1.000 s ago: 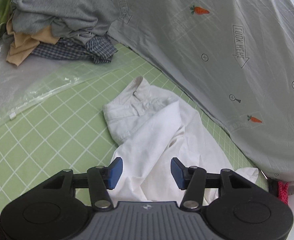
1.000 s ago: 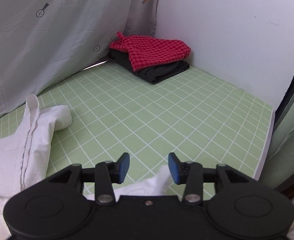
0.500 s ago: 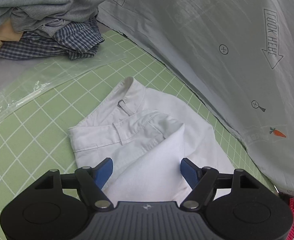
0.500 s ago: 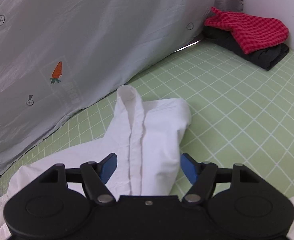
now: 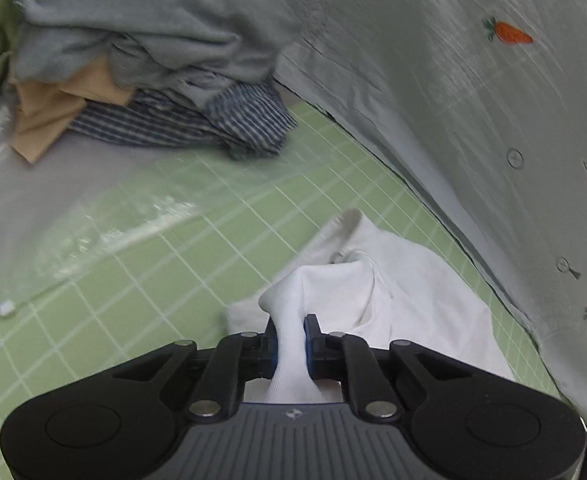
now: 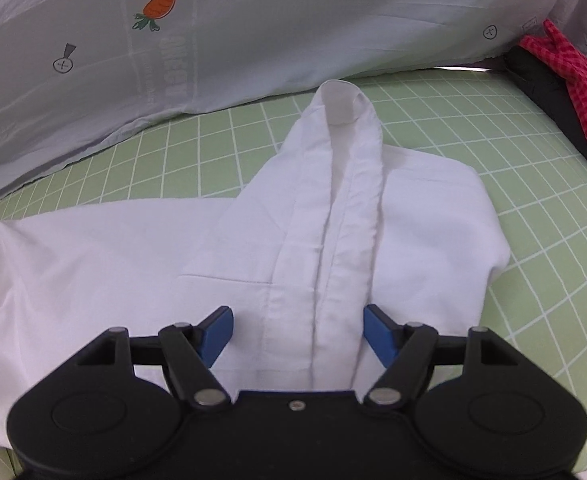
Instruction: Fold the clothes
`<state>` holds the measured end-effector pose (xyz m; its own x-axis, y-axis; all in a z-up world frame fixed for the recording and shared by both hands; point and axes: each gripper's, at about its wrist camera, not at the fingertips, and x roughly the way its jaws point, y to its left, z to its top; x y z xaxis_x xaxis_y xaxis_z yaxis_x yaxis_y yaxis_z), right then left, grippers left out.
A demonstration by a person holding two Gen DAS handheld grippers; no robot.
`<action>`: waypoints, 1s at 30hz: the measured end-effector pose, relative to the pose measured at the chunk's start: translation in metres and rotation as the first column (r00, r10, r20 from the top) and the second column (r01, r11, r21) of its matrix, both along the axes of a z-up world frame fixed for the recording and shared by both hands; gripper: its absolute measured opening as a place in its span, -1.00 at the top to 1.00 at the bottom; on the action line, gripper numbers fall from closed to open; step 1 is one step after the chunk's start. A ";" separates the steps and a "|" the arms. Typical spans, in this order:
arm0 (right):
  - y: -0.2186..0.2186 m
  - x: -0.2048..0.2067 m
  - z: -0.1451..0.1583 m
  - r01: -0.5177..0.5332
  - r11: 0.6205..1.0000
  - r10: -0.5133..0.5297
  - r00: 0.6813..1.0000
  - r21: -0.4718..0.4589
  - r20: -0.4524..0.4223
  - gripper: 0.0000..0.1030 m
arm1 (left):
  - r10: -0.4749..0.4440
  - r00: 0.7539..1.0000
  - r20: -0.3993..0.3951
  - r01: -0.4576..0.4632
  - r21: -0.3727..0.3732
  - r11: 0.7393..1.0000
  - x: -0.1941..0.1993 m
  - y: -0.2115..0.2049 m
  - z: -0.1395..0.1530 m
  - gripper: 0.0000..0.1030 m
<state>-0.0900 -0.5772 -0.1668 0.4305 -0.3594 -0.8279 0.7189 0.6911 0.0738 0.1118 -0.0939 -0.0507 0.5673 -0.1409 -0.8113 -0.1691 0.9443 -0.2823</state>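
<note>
A white garment (image 5: 405, 304) lies on the green gridded mat (image 5: 197, 248) beside the grey curtain. My left gripper (image 5: 291, 340) is shut on a bunched fold of the white garment and holds it a little raised. In the right wrist view the same white garment (image 6: 333, 216) lies spread, with a long seamed strip running away from me. My right gripper (image 6: 297, 332) is open, its blue pads on either side of that strip, just above the cloth.
A pile of grey, tan and blue-checked clothes (image 5: 149, 80) sits at the far left, on a clear plastic bag (image 5: 93, 224). A grey carrot-print curtain (image 5: 473, 100) borders the mat. A red checked cloth on dark folded clothes (image 6: 565, 76) lies in the far right corner.
My left gripper has closed on a fold of the white garment and lifted it. My right gripper has moved closer over the garment's strip and stays open.
</note>
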 end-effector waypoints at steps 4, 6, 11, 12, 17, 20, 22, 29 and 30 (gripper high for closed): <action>0.009 -0.004 0.001 -0.012 1.000 0.012 1.000 0.000 -0.008 -0.42 | 0.165 0.986 -0.018 -0.164 0.058 0.985 -0.020 0.062 0.003 0.74; 0.012 -0.006 0.000 -0.003 1.000 0.003 1.000 0.010 -0.013 -0.44 | 0.239 0.968 -0.079 -0.236 0.040 0.971 -0.033 0.080 -0.007 0.66; 0.013 -0.010 -0.005 -0.009 0.997 0.008 1.000 0.076 0.023 0.12 | 0.268 0.957 -0.114 -0.265 0.039 0.963 -0.056 0.075 -0.017 0.34; 0.013 -0.012 -0.003 -0.019 0.997 0.017 0.999 0.072 0.031 0.48 | 0.263 0.959 -0.105 -0.260 0.038 0.965 -0.058 0.071 -0.016 0.25; 0.007 -0.046 0.039 -0.025 0.998 0.030 0.994 -0.050 0.103 0.76 | 0.225 0.973 -0.055 -0.222 0.051 0.974 -0.051 0.056 -0.005 0.15; -0.003 -0.084 0.075 0.029 0.963 -0.015 0.999 -0.268 0.052 0.76 | 0.196 0.980 -0.036 -0.193 0.059 0.979 -0.047 0.049 0.002 0.09; -0.016 -0.112 0.092 0.076 0.918 -0.083 0.997 -0.389 -0.001 0.76 | 0.193 0.981 -0.033 -0.191 0.063 0.980 -0.045 0.046 0.006 0.04; -0.092 -0.190 0.078 0.297 0.864 -0.410 0.884 -0.406 -0.227 0.57 | 0.211 0.977 -0.013 -0.209 0.076 0.975 -0.041 0.043 0.016 -0.14; -0.092 -0.194 0.077 0.320 0.868 -0.415 0.888 -0.380 -0.201 0.53 | 0.214 0.977 -0.005 -0.213 0.083 0.974 -0.041 0.042 0.019 -0.16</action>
